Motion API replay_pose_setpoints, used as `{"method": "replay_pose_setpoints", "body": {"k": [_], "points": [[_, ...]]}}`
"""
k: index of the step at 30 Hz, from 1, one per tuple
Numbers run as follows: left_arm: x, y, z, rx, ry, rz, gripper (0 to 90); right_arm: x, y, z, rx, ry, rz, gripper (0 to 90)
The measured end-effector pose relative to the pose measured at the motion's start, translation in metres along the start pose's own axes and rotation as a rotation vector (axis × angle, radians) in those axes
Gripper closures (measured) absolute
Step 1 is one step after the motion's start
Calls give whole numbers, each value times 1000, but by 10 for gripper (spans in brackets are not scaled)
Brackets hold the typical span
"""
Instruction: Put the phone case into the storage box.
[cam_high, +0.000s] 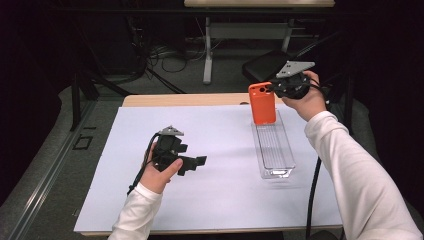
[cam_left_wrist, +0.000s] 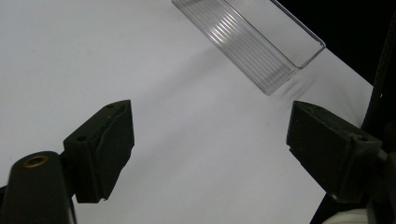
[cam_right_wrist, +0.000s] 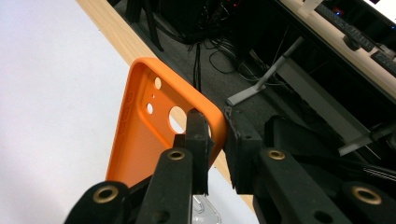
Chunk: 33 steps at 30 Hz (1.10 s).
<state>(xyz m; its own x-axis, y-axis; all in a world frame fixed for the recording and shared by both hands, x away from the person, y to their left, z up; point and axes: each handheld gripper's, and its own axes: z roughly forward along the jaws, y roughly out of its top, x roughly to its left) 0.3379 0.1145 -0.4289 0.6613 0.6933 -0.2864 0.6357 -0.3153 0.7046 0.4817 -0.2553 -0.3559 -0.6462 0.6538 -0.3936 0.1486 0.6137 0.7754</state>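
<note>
Two grippers show in the high view, one in each of the person's hands, over a surface (cam_high: 150, 100) covered by a white sheet (cam_high: 220, 190). The left gripper (cam_high: 199, 161) hangs low over the near left part of the sheet, its jaws pointing right and spread wide with nothing between them. The right gripper (cam_high: 270, 88) is raised at the far right, its grey three-cornered plate on top, and its jaws pinch the top corner of an orange phone case (cam_high: 262, 103). The case hangs upright, its lower end over the far end of a clear plastic tray (cam_high: 274, 150) that lies lengthwise on the right of the sheet; whether case and tray touch, I cannot tell. Beyond the surface lie a dark floor, cables and the legs of another desk.

From the left gripper view, the two black jaws stand far apart with bare white sheet (cam_left_wrist: 187, 116) between them. The clear plastic tray (cam_left_wrist: 261, 46), ribbed along its bottom, lies farther off, its end near the sheet's edge.

From the right gripper view, the jaws are closed narrow on the rim of the orange phone case (cam_right_wrist: 140, 135) beside its round camera cutout. The case's inner face is turned to the camera, with smaller holes beside the cutout. Behind it run the white sheet (cam_right_wrist: 46, 93) and the wooden edge of the surface (cam_right_wrist: 116, 37).
</note>
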Motion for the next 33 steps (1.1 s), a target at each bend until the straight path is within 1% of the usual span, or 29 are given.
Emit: {"method": "replay_pose_setpoints", "body": {"k": [2, 9, 11, 15, 20, 24, 27, 29, 33], "points": [[0, 0, 0, -2, 0, -2, 156, -1, -1, 0, -4, -11, -5, 806], [1, -1, 1, 4, 4, -3, 156, -1, -4, 4, -6, -54, -50, 806], [2, -1, 1, 3, 4, -5, 156, -1, -5, 6, -13, -63, -48, 806], [3, -1, 2, 9, 3, -2, 156, -2, -8, 10, -9, -82, -62, 806], [3, -1, 2, 8, 5, -11, 156, -3, -17, 18, -11, -96, -55, 807], [4, -1, 2, 5, 10, -11, 156, -3, -25, 24, -13, -104, -51, 807], [6, -2, 3, 12, 13, -11, 156, -3, -29, 29, -14, -113, -48, 806], [6, -2, 4, 9, 18, -17, 156, -3, -32, 32, -18, -119, -44, 807], [6, -2, 3, 10, 16, -14, 156, -1, -39, 38, -12, -125, -42, 806]]}}
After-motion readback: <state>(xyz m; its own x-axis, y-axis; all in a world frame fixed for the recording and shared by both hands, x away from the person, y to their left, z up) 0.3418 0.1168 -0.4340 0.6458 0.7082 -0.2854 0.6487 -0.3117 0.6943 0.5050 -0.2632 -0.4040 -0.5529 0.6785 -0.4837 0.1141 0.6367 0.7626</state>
